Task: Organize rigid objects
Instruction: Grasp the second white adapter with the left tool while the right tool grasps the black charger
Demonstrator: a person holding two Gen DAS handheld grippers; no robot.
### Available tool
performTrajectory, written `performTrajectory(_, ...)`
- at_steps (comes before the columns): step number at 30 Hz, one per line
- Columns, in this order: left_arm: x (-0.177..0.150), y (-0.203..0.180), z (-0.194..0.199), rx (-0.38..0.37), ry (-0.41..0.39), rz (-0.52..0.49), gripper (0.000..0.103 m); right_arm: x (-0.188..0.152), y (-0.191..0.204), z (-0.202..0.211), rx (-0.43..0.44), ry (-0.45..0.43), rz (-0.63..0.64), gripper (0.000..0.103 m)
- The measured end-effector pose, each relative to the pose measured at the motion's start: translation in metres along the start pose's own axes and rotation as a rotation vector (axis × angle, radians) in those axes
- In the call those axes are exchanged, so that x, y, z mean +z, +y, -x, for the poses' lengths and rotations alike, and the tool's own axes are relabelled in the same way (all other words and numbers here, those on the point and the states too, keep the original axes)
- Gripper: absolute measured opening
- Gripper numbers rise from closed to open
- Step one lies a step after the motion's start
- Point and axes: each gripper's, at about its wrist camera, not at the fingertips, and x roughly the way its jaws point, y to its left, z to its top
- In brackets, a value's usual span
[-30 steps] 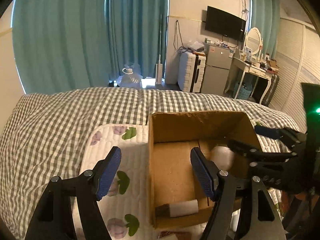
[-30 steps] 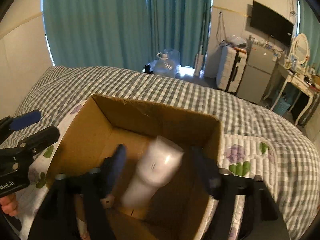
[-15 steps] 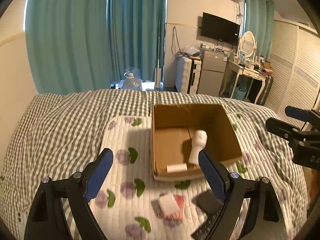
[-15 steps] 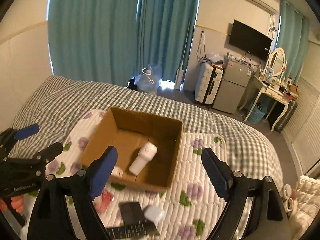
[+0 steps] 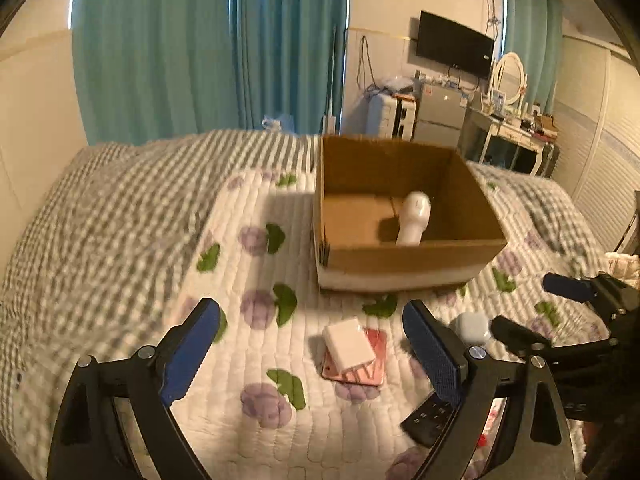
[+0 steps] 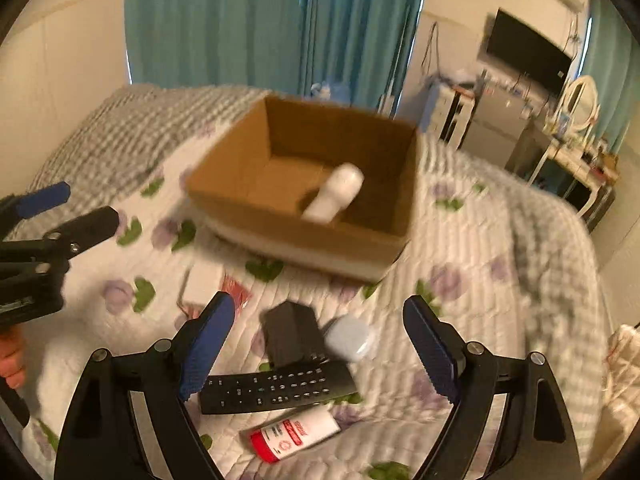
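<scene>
An open cardboard box (image 5: 400,256) (image 6: 248,168) sits on a flowered quilt, with a white bottle (image 5: 414,216) (image 6: 334,192) lying inside. In front of it lie a white block (image 5: 349,345) on a pink case (image 5: 374,364), a pale round case (image 6: 350,338), a black box (image 6: 292,332), a black remote (image 6: 276,390) and a white tube with a red cap (image 6: 296,434). My left gripper (image 5: 316,356) is open and empty above the white block. My right gripper (image 6: 320,348) is open and empty over the black box and remote.
The quilt (image 5: 248,280) lies on a grey checked bedspread (image 5: 100,208). Teal curtains, a fridge (image 5: 438,116), a wall TV and a dressing table (image 5: 512,136) stand beyond the bed. The left gripper shows at the left edge of the right wrist view (image 6: 44,224).
Both grippers have pulled back from the box and dropped toward the loose items in front of it. The white bottle that lay between the right fingers now lies in the box.
</scene>
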Motion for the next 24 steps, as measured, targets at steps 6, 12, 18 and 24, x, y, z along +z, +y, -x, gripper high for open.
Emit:
performTrajectory(6, -0.026, 0.001, -0.036, 0.022, 0.067, -0.037, 0.094, -0.027, 0.014, -0.066, -0.003, 0.108, 0.046, 0.086)
performTrajectory(12, -0.035, 0.002, -0.046, 0.039, 0.089, -0.064, 0.094, -0.036, 0.023, -0.105, 0.021, 0.201, 0.073, 0.071)
performTrajectory(18, -0.037, 0.002, -0.047, 0.026, 0.091, -0.067, 0.094, -0.039, 0.028, -0.131, -0.003, 0.235, 0.105, 0.061)
performTrajectory(24, -0.038, 0.002, -0.053, 0.031, 0.12, -0.068, 0.094, -0.042, 0.019, -0.147, -0.009, 0.269, 0.055, 0.048)
